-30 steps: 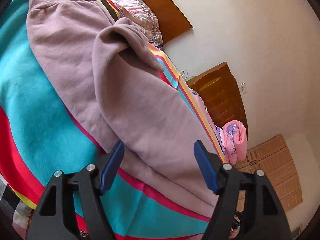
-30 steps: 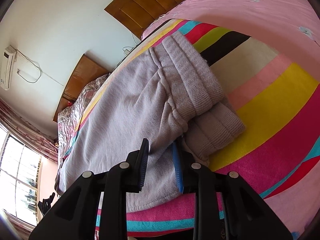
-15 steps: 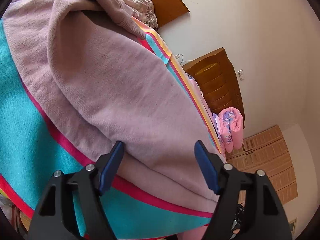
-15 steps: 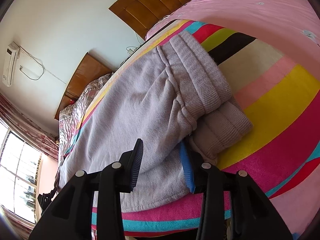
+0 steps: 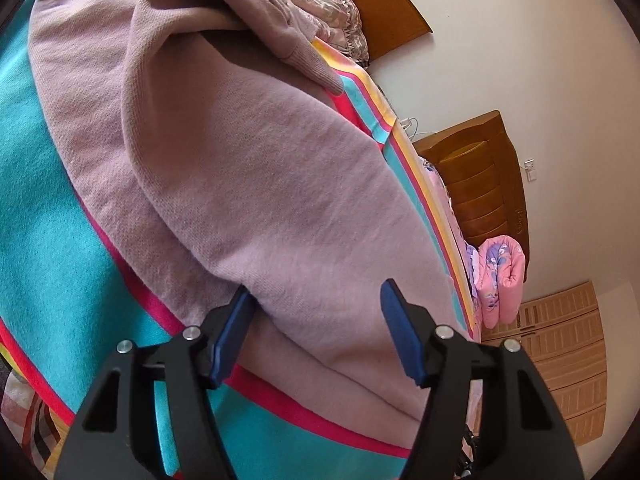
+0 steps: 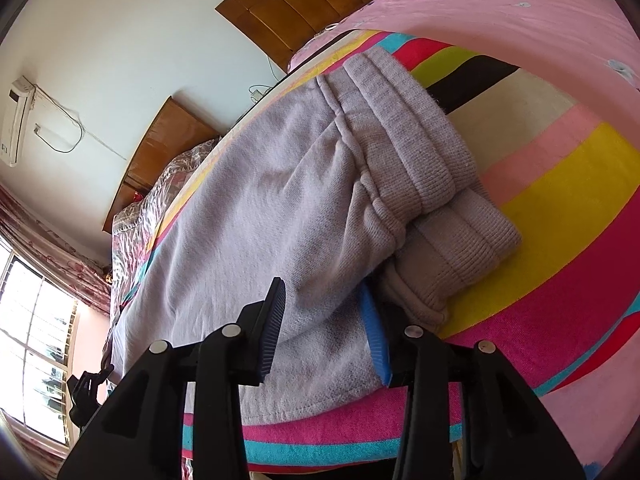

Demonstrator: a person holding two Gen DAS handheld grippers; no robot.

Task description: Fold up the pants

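Mauve sweatpants (image 5: 260, 180) lie folded lengthwise on a striped blanket (image 5: 48, 240), one leg stacked on the other. My left gripper (image 5: 316, 320) sits low over the folded leg edge. Its jaws are closing, with cloth between the blue pads, and the right pad stands off the fabric. In the right wrist view the pants (image 6: 260, 220) end in two ribbed cuffs (image 6: 416, 152), the upper one overlapping the lower. My right gripper (image 6: 322, 320) straddles the hem edge just left of the lower cuff. Its jaws are closing slightly, with a bulge of cloth between them that is not pinched.
The blanket (image 6: 560, 220) lies over a bed with a pink sheet (image 6: 500, 0) and a wooden headboard (image 6: 304, 4). A rolled pink quilt (image 5: 502, 276) and wardrobe doors (image 5: 568, 360) stand beyond the bed. A window (image 6: 36, 352) is at the left.
My left gripper has slid along the pants, which now fill more of its view, and its jaws have narrowed. My right gripper's jaws stand wider than a second ago.
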